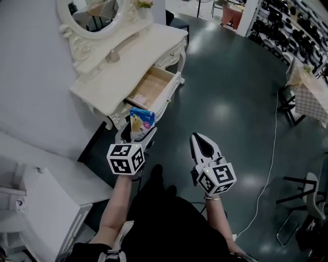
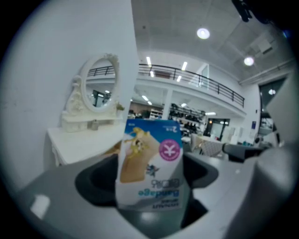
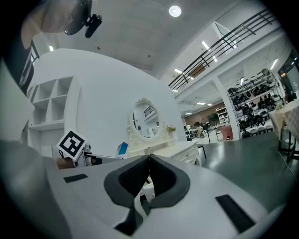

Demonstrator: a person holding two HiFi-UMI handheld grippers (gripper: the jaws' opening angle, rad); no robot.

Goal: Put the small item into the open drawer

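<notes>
The left gripper (image 1: 137, 137) clamps a small packet (image 2: 150, 161) marked "Bandage" with a pink ¥ circle. It sits centre left in the head view, just below the open drawer (image 1: 151, 88) of a white dressing table (image 1: 130, 53). The right gripper (image 1: 201, 139) is closed and empty over a dark, glossy floor (image 1: 230, 107).

White vanity table (image 1: 148, 51) stood on dark glossy floor (image 1: 225, 97), 11 o'clock; oval mirror (image 1: 95, 13) mounted on top; drawer (image 1: 151, 87) open.

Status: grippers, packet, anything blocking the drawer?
Left gripper shut on packet, not yet over drawer. Right gripper shut, empty. Drawer open, nothing seen in the way.
</notes>
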